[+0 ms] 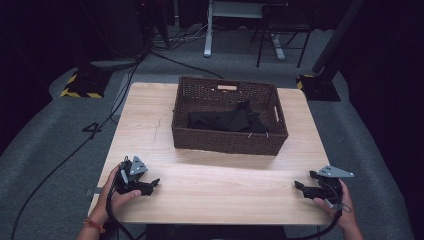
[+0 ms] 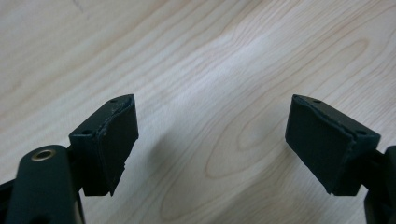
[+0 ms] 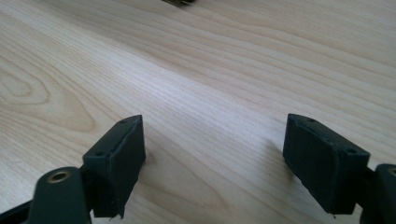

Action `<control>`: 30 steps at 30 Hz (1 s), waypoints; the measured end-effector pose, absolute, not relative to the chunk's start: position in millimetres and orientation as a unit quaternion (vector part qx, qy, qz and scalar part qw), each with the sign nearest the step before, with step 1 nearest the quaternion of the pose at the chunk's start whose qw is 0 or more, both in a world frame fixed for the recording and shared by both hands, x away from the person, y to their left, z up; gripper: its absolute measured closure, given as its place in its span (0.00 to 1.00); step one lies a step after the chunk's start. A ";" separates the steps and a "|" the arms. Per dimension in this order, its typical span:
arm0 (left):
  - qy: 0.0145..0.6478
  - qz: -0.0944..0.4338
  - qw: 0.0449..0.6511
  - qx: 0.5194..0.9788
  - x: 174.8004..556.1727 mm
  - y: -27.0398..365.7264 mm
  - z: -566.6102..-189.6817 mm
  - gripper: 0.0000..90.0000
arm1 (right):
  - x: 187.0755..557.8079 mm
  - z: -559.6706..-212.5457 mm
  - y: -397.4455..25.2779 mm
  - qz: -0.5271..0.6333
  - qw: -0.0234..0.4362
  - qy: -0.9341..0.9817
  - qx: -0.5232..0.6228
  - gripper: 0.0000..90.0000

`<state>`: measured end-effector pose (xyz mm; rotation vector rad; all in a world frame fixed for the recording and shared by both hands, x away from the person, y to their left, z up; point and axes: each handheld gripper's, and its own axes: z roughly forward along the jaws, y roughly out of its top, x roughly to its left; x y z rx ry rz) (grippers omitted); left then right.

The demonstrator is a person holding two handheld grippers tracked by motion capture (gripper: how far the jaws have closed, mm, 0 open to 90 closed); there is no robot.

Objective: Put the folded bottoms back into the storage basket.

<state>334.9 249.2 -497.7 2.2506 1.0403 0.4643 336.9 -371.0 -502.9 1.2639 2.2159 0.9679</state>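
I am holding the left gripper (image 2: 210,140) with its two black jaws spread wide and nothing between them, only pale wood grain showing in the gap in the left gripper view. The right gripper (image 3: 212,161) is sitting the same way, jaws wide apart and gripping nothing. In the high view both are resting low at the near edge of the light wooden table (image 1: 215,187), the left gripper (image 1: 154,183) by the near left corner and the right gripper (image 1: 299,185) by the near right corner, well apart, each pointing inward. The dark brown rectangular wicker basket (image 1: 227,141) is standing toward the table's far edge, slightly right of centre, and a crumpled black cloth (image 1: 227,121) is lying inside it.
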 end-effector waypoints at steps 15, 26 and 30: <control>0.439 0.169 0.332 0.817 333.5 264.8 -505.0 0.17 | 337.0 -504.6 -374.2 0.343 0.211 0.784 0.472 0.18; 0.440 0.169 0.331 0.817 335.4 263.9 -505.0 0.16 | 337.2 -504.6 -375.0 0.343 0.213 0.781 0.476 0.18; 0.440 0.171 0.329 0.818 335.8 263.8 -504.8 0.16 | 337.2 -504.6 -375.0 0.343 0.213 0.781 0.476 0.18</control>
